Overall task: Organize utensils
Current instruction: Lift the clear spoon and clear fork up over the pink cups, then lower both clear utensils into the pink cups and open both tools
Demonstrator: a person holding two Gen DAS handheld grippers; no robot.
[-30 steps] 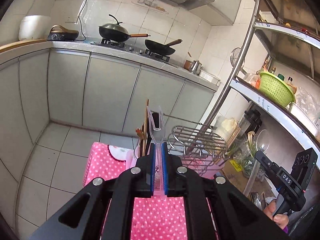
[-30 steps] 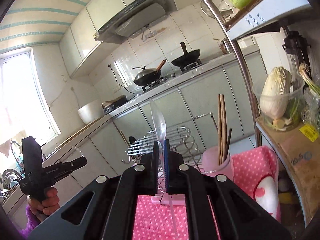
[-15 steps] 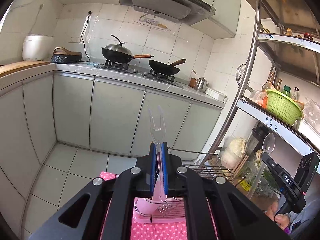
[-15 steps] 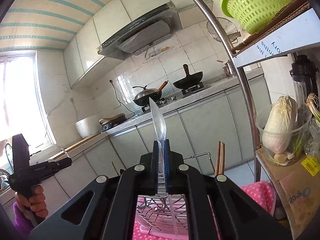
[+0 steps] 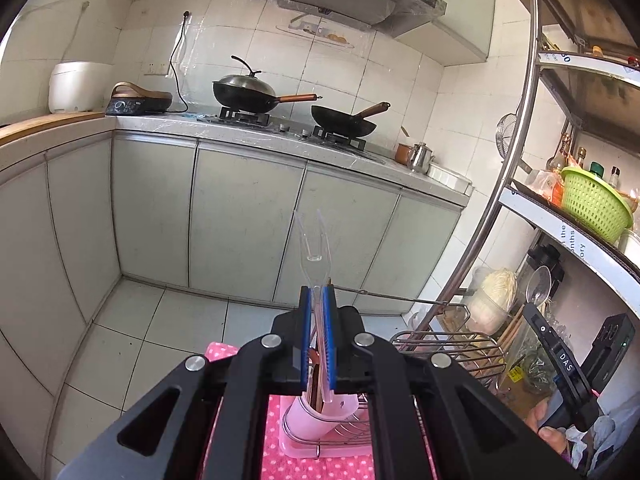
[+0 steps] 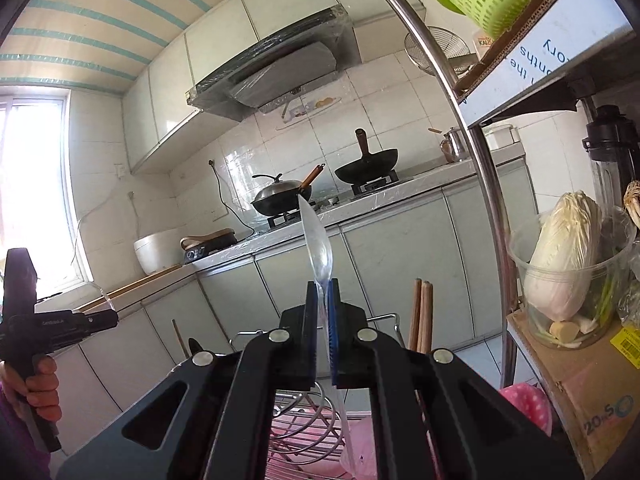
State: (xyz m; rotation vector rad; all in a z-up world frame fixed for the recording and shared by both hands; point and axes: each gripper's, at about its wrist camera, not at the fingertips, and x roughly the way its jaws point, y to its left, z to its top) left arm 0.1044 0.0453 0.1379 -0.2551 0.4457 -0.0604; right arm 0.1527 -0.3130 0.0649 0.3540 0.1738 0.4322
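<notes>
I am clamping a clear fork point(image 5: 313, 248) upright in my left tool point(image 5: 316, 344) and a clear spoon point(image 6: 318, 240) in my right tool point(image 6: 322, 332); the pink holder point(image 5: 320, 416) is sitting directly below the fork's handle, nearer my left.

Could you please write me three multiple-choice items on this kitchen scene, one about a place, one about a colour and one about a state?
1. Where does the green basket sit?
A. on the metal shelf rack
B. on the stove
C. on the floor

2. What colour is the cup below the left gripper?
A. blue
B. pink
C. black

3. What is the right gripper doing?
A. standing open and empty
B. clamping chopsticks
C. clamping a clear plastic spoon

Key: 1 A, it rests on a rack shelf at right; 2 B, the cup shows pink between the arms; 3 C, the spoon's handle is pinched between the fingers, bowl forward.
</notes>
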